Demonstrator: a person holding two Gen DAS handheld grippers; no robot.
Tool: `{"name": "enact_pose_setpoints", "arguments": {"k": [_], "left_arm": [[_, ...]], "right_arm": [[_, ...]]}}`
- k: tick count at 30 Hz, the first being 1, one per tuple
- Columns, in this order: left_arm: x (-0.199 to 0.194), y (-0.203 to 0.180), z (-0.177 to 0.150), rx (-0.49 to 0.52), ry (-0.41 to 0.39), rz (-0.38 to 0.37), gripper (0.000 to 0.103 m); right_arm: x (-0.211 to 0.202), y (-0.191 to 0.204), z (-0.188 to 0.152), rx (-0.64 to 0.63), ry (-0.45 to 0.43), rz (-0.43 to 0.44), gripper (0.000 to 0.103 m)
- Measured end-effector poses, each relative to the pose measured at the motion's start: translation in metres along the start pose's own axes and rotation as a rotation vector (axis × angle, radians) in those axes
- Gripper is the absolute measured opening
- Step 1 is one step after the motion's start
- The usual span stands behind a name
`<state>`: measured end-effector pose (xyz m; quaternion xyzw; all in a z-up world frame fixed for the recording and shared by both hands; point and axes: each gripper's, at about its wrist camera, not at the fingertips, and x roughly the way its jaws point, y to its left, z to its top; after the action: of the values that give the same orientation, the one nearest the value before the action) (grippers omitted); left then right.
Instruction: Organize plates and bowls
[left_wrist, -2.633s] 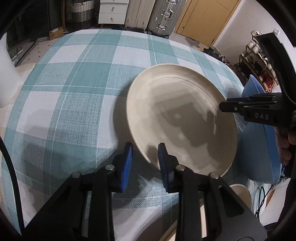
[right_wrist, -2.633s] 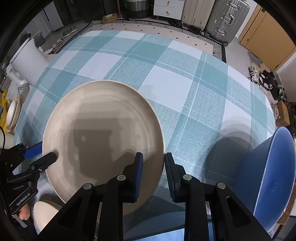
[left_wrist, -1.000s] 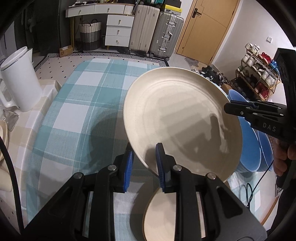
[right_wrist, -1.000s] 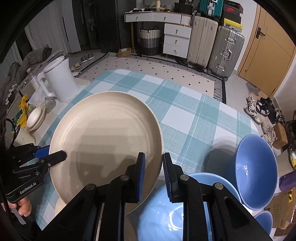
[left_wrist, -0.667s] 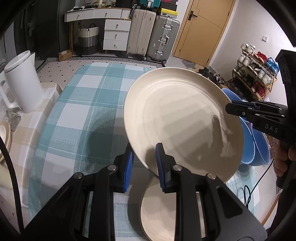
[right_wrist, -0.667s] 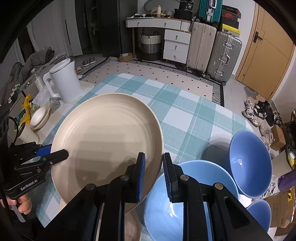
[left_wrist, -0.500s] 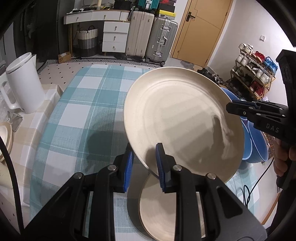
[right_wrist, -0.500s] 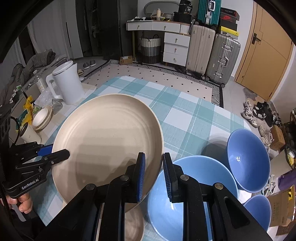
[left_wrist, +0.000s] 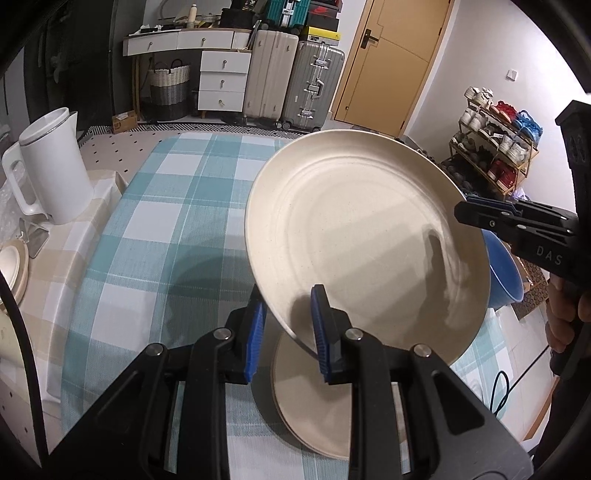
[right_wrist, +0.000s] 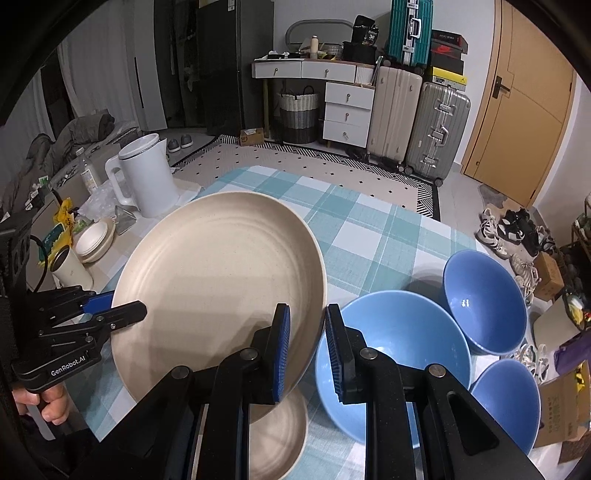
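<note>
The left gripper (left_wrist: 286, 325) and right gripper (right_wrist: 306, 350) are both clamping the rim of the large round beige plate (left_wrist: 364, 243) at opposite edges, carrying it tilted in the air above a smaller beige plate (left_wrist: 310, 384) lying on the teal checked tablecloth (left_wrist: 162, 206). It is looking stiff, smooth and probably breakable, so opposing rim grips suit it.

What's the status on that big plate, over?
Left claw and right claw both shut on the large beige plate, opposite rims. Plate airborne, tilted, above a smaller beige plate. Three blue bowls to the right, clear.
</note>
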<state>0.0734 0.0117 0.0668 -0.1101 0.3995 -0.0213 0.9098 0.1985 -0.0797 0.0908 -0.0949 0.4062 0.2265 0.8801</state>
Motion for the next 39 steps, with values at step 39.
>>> {"name": "enact_pose_setpoints", "arguments": {"k": [39], "left_arm": [[0.01, -0.001, -0.058, 0.089, 0.068, 0.025, 0.02]], "right_arm": [[-0.009, 0.023, -0.102, 0.118, 0.008, 0.033, 0.02]]}}
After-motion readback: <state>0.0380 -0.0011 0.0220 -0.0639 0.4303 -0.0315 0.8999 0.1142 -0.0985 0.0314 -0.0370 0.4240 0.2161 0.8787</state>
